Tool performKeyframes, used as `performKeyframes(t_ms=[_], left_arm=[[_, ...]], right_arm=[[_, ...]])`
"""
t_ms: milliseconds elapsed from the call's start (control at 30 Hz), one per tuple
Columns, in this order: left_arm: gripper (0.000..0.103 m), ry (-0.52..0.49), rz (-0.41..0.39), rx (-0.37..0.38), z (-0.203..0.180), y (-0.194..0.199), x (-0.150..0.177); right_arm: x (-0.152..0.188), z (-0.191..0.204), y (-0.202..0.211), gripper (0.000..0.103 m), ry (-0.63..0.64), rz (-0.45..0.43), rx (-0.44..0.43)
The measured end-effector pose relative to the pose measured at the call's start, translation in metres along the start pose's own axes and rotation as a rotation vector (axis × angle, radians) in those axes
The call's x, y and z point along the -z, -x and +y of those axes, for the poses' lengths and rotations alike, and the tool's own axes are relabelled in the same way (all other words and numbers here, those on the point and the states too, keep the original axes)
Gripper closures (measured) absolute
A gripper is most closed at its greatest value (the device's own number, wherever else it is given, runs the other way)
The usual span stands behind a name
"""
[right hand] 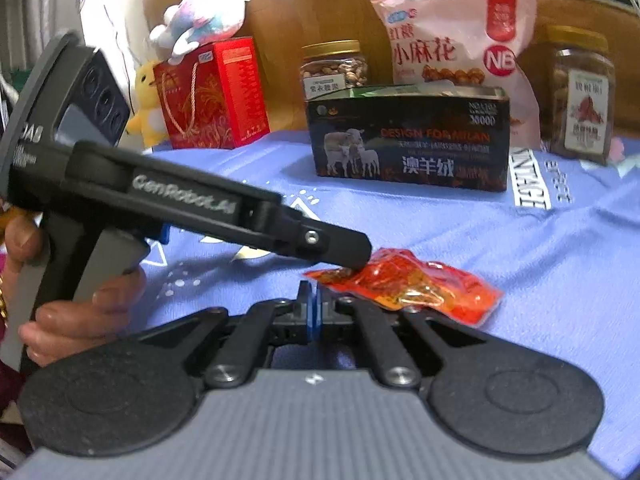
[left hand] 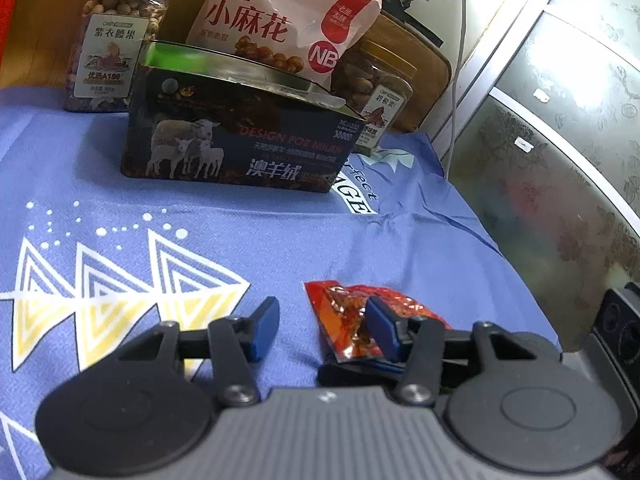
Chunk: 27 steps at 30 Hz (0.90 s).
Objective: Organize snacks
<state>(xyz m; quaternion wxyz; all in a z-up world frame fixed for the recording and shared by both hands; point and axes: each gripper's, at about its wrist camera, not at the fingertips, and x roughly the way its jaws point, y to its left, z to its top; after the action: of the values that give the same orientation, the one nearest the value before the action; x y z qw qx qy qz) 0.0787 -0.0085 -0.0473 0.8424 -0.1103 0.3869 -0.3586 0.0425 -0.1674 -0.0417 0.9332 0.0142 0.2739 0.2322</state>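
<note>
- The right gripper [right hand: 314,308] is seen nearest in its own view, jaws pressed together. Whether a corner of the red snack packet [right hand: 404,284] is caught between them cannot be told; the packet's near edge lies just beside the pads.
- The left gripper [left hand: 322,326] is seen with its jaws spread. Nothing is pinched: one finger rests over the red snack packet [left hand: 360,320], the other stands on bare cloth.
- In the right wrist view the left gripper [right hand: 352,254] is seen reaching in from the left, its tip touching the packet's near-left end, held by a hand [right hand: 76,316].
- The packet lies flat on the blue cloth [left hand: 120,184] covering the table, near the front and well apart from the other snacks.
- Judgement on the step in hand: the packet appears to be at the point of pick-up or hand-over. For a good grip, the sealed flat edge should be taken rather than the crinkled middle, and the blue cloth should be kept out of the jaws. The lift should be started only once a hold is confirmed.
- Judgement: the open box [left hand: 236,136] further back is probably the target; its top is open.
- Count, mid distance: one open dark box with sheep printed on it.
- Count, far row: two nut jars, one on the left [left hand: 116,40] and one on the right [left hand: 376,92]; one large pink snack bag [left hand: 280,20].
- Count, far left in the right wrist view: one red gift box [right hand: 212,96], two soft toys [right hand: 204,16].
</note>
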Motion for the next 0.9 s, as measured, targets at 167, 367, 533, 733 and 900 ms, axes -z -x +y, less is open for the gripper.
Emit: performKeyframes(t_ms=[167, 367, 533, 733, 900], left_arm=[[0.087, -0.004, 0.023, -0.001, 0.0, -0.004, 0.001], [0.093, 0.013, 0.026, -0.002, 0.003, -0.005, 0.001], [0.096, 0.015, 0.027, -0.01, 0.004, -0.005, 0.001], [0.096, 0.016, 0.027, -0.01, 0.004, -0.005, 0.001], [0.096, 0.017, 0.027, -0.01, 0.004, -0.005, 0.001]], right_arm=[[0.001, 0.01, 0.0, 0.094, 0.087, 0.001, 0.04], [0.002, 0.013, 0.0, 0.093, 0.11, -0.002, 0.072], [0.001, 0.005, 0.0, 0.047, 0.059, -0.007, 0.12], [0.0, 0.003, -0.003, 0.029, 0.039, 0.007, 0.14], [-0.003, 0.013, -0.012, 0.019, 0.108, 0.026, 0.137]])
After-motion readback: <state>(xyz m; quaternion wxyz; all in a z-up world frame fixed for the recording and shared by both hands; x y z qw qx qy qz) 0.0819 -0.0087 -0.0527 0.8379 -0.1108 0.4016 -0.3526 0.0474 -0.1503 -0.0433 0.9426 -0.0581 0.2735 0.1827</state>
